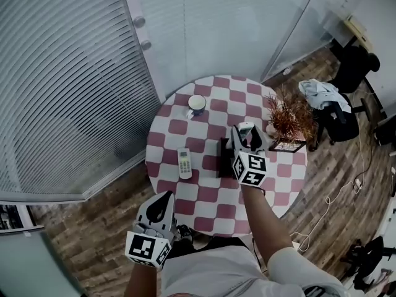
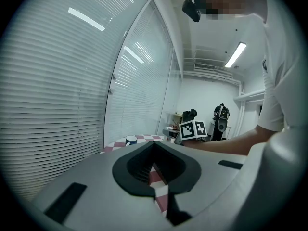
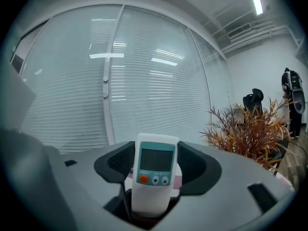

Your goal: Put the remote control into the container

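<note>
My right gripper point(image 1: 246, 133) is shut on a white remote control point(image 3: 154, 174) with a teal top, a small screen and an orange button. The remote point(image 1: 246, 129) stands upright between the jaws, over the table just right of the black container point(image 1: 223, 158). A second white remote point(image 1: 184, 163) lies flat on the checkered round table point(image 1: 216, 204), left of the container. My left gripper point(image 1: 162, 202) hangs at the table's near edge, jaws together and nothing in them; in its own view the gripper point(image 2: 156, 171) points across the table toward the right gripper's marker cube point(image 2: 194, 129).
A white and blue cup point(image 1: 197, 104) stands at the table's far side. A dried orange plant point(image 1: 291, 117) sits at the right edge. Window blinds point(image 1: 68, 85) run along the left. A black chair with clothes point(image 1: 331, 107) stands at the far right on the wood floor.
</note>
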`<move>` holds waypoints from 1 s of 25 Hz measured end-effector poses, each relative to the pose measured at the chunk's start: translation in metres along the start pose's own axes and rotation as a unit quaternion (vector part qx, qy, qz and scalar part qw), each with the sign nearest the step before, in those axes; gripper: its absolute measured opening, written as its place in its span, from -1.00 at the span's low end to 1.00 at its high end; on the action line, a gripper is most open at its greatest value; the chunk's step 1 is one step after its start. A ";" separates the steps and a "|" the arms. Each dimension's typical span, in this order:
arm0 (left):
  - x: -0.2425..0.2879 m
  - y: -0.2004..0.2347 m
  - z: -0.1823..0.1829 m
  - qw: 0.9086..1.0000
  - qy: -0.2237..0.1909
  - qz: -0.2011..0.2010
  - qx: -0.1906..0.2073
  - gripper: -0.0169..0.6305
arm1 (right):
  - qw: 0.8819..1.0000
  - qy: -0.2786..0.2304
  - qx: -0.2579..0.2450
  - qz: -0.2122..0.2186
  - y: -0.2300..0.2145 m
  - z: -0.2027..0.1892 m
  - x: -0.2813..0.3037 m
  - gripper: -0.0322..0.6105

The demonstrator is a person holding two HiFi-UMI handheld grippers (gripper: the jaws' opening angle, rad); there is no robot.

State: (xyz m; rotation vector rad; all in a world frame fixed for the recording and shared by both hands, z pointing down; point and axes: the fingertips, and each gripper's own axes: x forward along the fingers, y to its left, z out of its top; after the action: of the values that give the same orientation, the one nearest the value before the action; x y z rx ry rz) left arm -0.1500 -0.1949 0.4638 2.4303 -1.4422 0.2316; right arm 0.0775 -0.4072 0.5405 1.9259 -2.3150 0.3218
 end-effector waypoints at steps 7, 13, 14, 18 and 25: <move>0.004 -0.001 0.000 1.000 -0.001 -0.009 0.001 -0.93 | 0.999 0.033 -0.031 -0.005 0.008 -0.012 -0.018 -0.03; 0.001 -0.003 0.000 1.000 0.002 -0.009 0.003 -0.93 | 0.997 0.072 -0.025 0.000 0.006 -0.041 -0.025 -0.04; 0.001 -0.003 -0.001 1.000 0.003 -0.009 0.003 -0.93 | 0.997 0.079 -0.024 0.002 0.006 -0.047 -0.024 -0.05; -0.001 -0.005 -0.003 1.000 0.003 -0.009 0.004 -0.93 | 0.995 0.100 -0.023 0.004 0.004 -0.061 -0.020 -0.05; -0.006 -0.008 -0.005 1.000 0.002 -0.006 0.007 -0.93 | 0.990 0.134 -0.031 -0.001 0.004 -0.077 -0.015 -0.05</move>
State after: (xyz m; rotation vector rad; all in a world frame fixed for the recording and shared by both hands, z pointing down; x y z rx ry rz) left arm -0.1459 -0.1847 0.4657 2.4475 -1.4277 0.2437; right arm 0.0723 -0.3735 0.6119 1.7361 -2.1231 0.4709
